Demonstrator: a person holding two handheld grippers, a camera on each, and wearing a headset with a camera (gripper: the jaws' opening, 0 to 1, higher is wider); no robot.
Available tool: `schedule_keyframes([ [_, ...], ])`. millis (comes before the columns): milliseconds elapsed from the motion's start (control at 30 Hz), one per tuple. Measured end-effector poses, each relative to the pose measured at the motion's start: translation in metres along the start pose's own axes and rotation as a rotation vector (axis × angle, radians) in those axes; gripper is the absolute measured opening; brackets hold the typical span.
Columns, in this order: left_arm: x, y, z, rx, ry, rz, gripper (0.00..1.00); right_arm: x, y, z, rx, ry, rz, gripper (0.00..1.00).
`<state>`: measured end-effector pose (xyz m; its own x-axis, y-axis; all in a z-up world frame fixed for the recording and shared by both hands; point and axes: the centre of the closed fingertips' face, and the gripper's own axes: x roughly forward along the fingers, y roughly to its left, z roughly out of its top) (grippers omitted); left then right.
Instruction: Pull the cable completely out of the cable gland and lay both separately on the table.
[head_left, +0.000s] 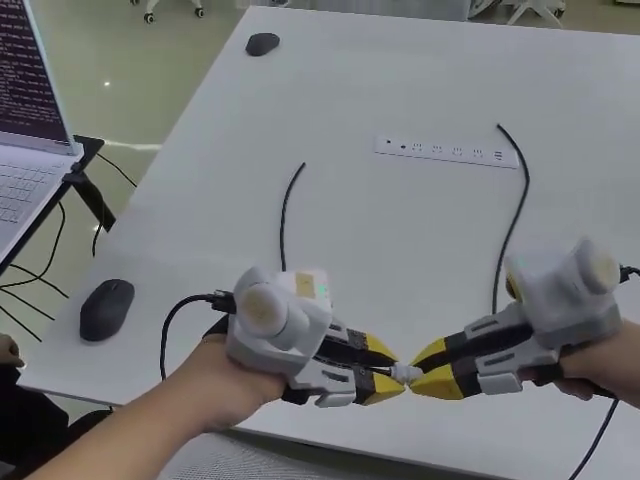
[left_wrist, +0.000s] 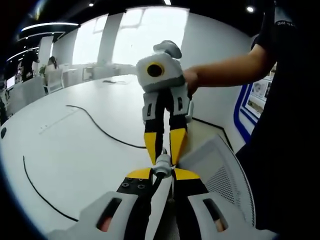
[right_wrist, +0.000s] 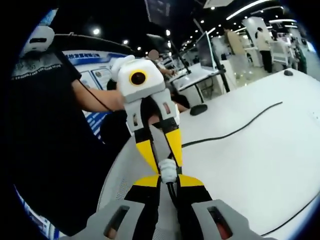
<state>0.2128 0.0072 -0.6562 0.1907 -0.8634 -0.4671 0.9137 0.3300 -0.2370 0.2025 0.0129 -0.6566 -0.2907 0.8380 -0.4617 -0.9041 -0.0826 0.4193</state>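
Note:
A small white cable gland (head_left: 404, 375) hangs above the table's (head_left: 400, 240) front edge, between the two grippers, which meet tip to tip. My left gripper (head_left: 390, 379) comes in from the left and is shut. In the left gripper view a black cable (left_wrist: 157, 184) runs back between its jaws from the gland (left_wrist: 162, 164). My right gripper (head_left: 422, 379) comes in from the right and is shut on the gland (right_wrist: 168, 170). A black cable end (right_wrist: 172, 192) shows below the gland there. Each gripper view shows the other gripper head-on.
Two loose black cables (head_left: 285, 215) (head_left: 515, 200) lie on the white table. A white power strip (head_left: 447, 152) lies at the back. A mouse (head_left: 106, 308) sits at the left edge and a laptop (head_left: 25, 150) further left. A mesh chair (left_wrist: 220, 165) stands below the grippers.

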Motion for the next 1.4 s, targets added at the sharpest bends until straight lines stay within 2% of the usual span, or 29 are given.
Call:
schedule_keyframes([
  [167, -0.002, 0.002, -0.002, -0.009, -0.002, 0.003, 0.15, 0.002, 0.0, 0.001, -0.093, 0.012, -0.085, 0.07],
  [200, -0.002, 0.001, -0.003, -0.016, 0.001, 0.0, 0.15, 0.003, -0.002, -0.001, -0.142, 0.02, -0.108, 0.07],
  [300, -0.001, 0.0, -0.007, -0.033, 0.004, -0.008, 0.15, 0.005, -0.001, -0.005, -0.225, 0.056, -0.151, 0.07],
  [433, 0.0, -0.002, -0.009, -0.047, 0.002, -0.014, 0.15, 0.007, -0.001, -0.008, -0.287, 0.087, -0.184, 0.07],
  [700, 0.0, 0.0, -0.009, -0.101, -0.035, -0.012, 0.15, 0.007, -0.004, -0.007, -0.445, 0.131, -0.234, 0.07],
  [833, 0.001, 0.001, -0.011, -0.106, -0.028, -0.01, 0.15, 0.009, -0.005, -0.009, -0.473, 0.153, -0.246, 0.07],
  [867, 0.001, 0.001, -0.011, -0.105, -0.025, -0.011, 0.15, 0.009, -0.005, -0.009, -0.474, 0.156, -0.248, 0.07],
  [933, 0.002, 0.0, -0.013, -0.106, -0.015, -0.022, 0.15, 0.009, -0.004, -0.012, -0.425, 0.165, -0.229, 0.08],
  [1000, 0.003, 0.0, -0.012, -0.096, -0.013, -0.016, 0.15, 0.009, -0.006, -0.011, -0.442, 0.166, -0.238, 0.08],
  [1067, 0.004, -0.001, -0.013, -0.093, -0.01, -0.02, 0.15, 0.008, -0.005, -0.012, -0.392, 0.155, -0.228, 0.08],
  [1133, 0.005, -0.001, -0.012, -0.082, -0.01, -0.019, 0.15, 0.006, -0.008, -0.013, -0.385, 0.143, -0.224, 0.08],
  [1233, 0.006, 0.0, -0.011, -0.074, -0.011, -0.016, 0.15, 0.005, -0.007, -0.013, -0.304, 0.117, -0.234, 0.08],
  [1300, 0.006, -0.001, -0.01, -0.069, -0.009, -0.019, 0.15, 0.002, -0.006, -0.016, -0.239, 0.106, -0.221, 0.09],
  [1367, 0.006, 0.0, -0.011, -0.051, 0.0, -0.016, 0.15, -0.002, -0.009, -0.016, -0.245, 0.097, -0.226, 0.1],
  [1400, 0.006, -0.001, -0.011, -0.045, 0.002, -0.016, 0.15, -0.004, -0.006, -0.015, -0.159, 0.062, -0.205, 0.12],
])
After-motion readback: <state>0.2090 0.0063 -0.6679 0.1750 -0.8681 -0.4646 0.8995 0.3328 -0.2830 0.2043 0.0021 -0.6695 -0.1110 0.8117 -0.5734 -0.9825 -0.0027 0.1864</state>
